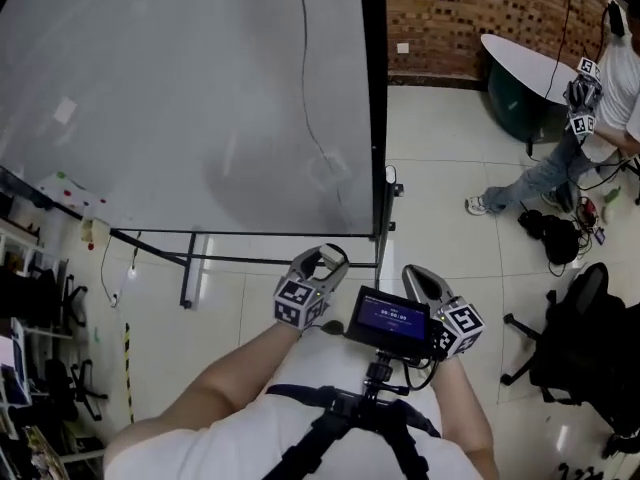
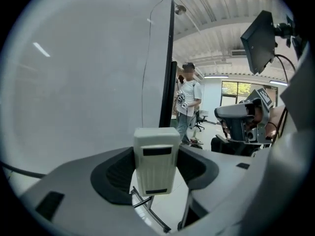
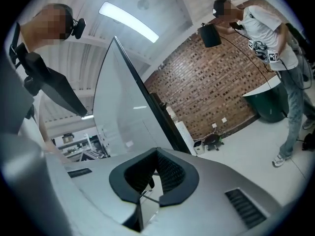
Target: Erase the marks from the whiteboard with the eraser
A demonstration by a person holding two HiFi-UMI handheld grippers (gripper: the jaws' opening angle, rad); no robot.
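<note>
Boxy ribbed eraser point(image 2: 156, 161); glossy flat whiteboard point(image 1: 150, 98)

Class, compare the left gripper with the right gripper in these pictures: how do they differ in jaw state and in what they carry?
The left gripper grips a white eraser; the right gripper holds nothing. The left gripper's jaws stand wide apart round the eraser, while the right gripper's jaws meet at their tips. Both are held close in front of the person, clear of the whiteboard.

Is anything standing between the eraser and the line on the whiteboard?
Nothing visible. The eraser sits clamped in the left tongs, with only open air between it and the black line on the whiteboard.
</note>
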